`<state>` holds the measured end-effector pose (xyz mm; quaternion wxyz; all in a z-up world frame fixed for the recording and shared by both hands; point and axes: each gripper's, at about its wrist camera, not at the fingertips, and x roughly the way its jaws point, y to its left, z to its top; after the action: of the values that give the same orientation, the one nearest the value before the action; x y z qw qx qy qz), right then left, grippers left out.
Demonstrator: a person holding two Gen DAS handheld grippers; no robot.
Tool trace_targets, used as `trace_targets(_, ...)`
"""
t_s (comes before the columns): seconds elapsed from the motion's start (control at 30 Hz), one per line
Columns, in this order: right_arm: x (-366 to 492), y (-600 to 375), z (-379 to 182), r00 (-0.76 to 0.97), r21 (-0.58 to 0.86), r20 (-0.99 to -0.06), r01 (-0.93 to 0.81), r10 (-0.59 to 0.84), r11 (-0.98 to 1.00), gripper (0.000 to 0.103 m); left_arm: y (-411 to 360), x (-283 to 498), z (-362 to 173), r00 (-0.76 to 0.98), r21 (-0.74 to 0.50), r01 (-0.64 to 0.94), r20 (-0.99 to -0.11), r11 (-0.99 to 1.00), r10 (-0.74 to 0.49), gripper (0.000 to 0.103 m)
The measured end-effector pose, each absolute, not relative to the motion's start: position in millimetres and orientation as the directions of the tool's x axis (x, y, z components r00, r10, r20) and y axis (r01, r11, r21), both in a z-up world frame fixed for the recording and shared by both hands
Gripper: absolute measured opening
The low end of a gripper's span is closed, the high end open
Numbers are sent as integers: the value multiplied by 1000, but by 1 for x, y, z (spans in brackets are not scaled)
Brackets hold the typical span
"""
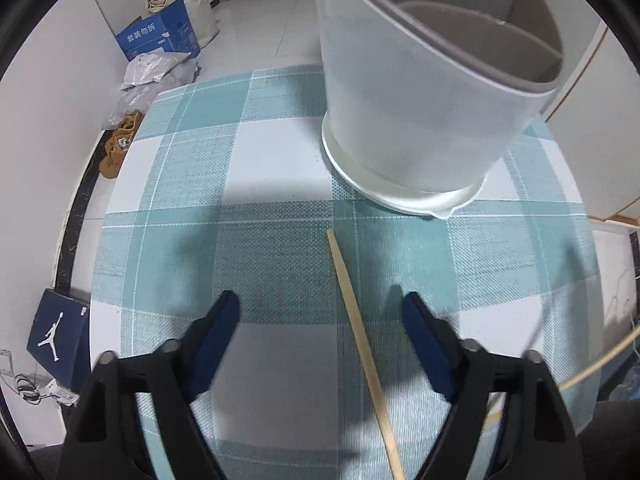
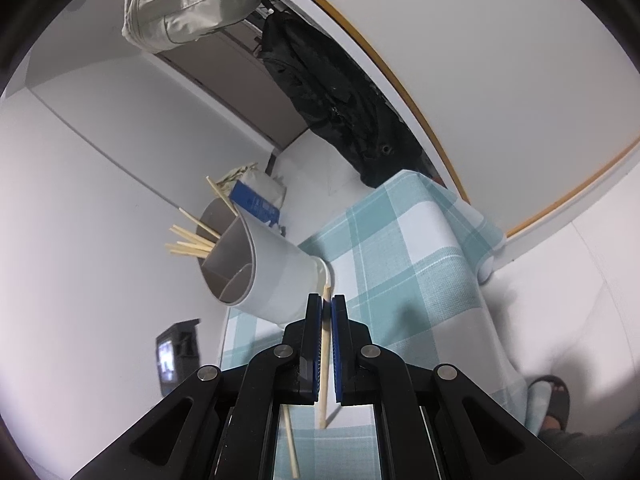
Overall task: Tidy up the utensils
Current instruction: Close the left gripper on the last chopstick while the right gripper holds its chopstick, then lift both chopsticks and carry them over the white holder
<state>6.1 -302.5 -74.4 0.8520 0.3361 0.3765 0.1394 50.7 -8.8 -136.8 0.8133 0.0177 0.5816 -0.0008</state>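
Note:
A wooden chopstick [image 1: 360, 340] lies on the blue checked tablecloth [image 1: 260, 264], between the fingers of my left gripper [image 1: 322, 308], which is open and empty just above it. A grey utensil holder [image 1: 420, 92] with inner dividers stands on a white saucer just beyond. In the right wrist view my right gripper [image 2: 327, 304] is shut on another chopstick [image 2: 324, 364], held lengthwise between the pads. The holder [image 2: 264, 268] shows there with several chopsticks [image 2: 192, 240] sticking out. A further chopstick [image 2: 291, 444] lies on the cloth below.
The table edge runs along the left, with a blue carton [image 1: 160, 36], bags, brown shoes [image 1: 120, 144] and a dark shoe box [image 1: 56, 336] on the floor. A black jacket [image 2: 332, 96] and beige bag [image 2: 180, 4] hang near the table.

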Motion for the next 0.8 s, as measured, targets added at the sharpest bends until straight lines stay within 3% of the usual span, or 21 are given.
trace_targets(0.17,6,-306,-75,675,700,-533,14,510,714,4,-12,51,-138,312,0,21,-950,1000,-7,51)
trace_targets(0.33,7,-306,-74,675,702,-528,5,516,712,4,-28,48,-135,309,-15,63,-951,998,-34,11)
trace_targets(0.4,7,-305,-74,674,703,-527,3,518,711,4,-34,48,-134,306,-16,79,-951,997,-39,2)
trace_targets(0.57,6,-307,-74,673,699,-534,12,511,715,4,-44,44,-133,300,-78,144,-947,987,-118,1)
trace_targets(0.8,5,-310,-76,671,694,-545,26,502,719,4,-49,35,-129,321,-41,243,-939,969,-120,1)
